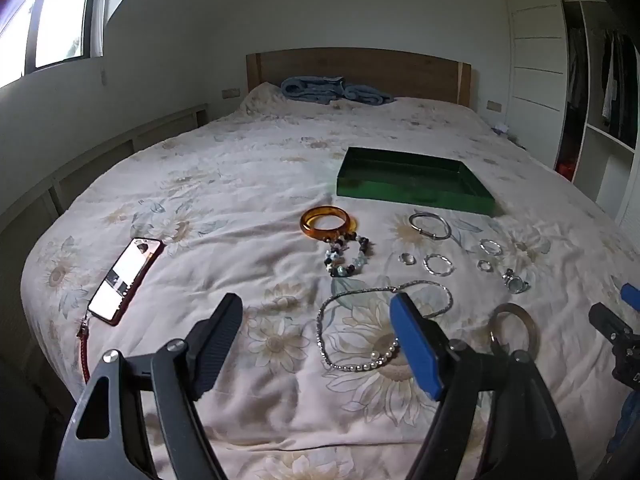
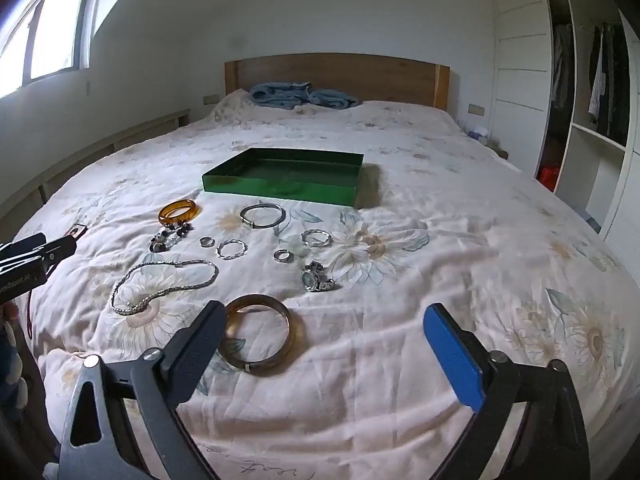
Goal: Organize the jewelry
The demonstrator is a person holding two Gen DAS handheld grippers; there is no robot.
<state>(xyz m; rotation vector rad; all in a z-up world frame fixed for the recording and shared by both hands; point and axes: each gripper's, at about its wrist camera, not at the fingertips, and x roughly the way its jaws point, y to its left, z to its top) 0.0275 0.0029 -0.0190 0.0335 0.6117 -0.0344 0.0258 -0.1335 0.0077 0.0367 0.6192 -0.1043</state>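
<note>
Jewelry lies spread on a floral bedspread in front of an empty green tray (image 1: 416, 196) (image 2: 280, 190). There is an amber bangle (image 1: 329, 222) (image 2: 179, 211), a dark beaded bracelet (image 1: 347, 257) (image 2: 170, 236), a silver bangle (image 1: 430, 225) (image 2: 262, 215), a long silver necklace (image 1: 380, 326) (image 2: 164, 286), a brown bangle (image 1: 514, 326) (image 2: 259, 338), a watch (image 1: 516, 281) (image 2: 316, 278) and several small rings (image 2: 231, 249). My left gripper (image 1: 316, 344) is open above the necklace's left side. My right gripper (image 2: 326, 348) is open, just right of the brown bangle.
A phone (image 1: 126, 280) lies on the bed at the left with a red strap. A blue blanket (image 1: 332, 90) lies by the wooden headboard (image 2: 336, 76). An open wardrobe (image 2: 592, 100) stands at the right. A window (image 1: 48, 20) is at the left.
</note>
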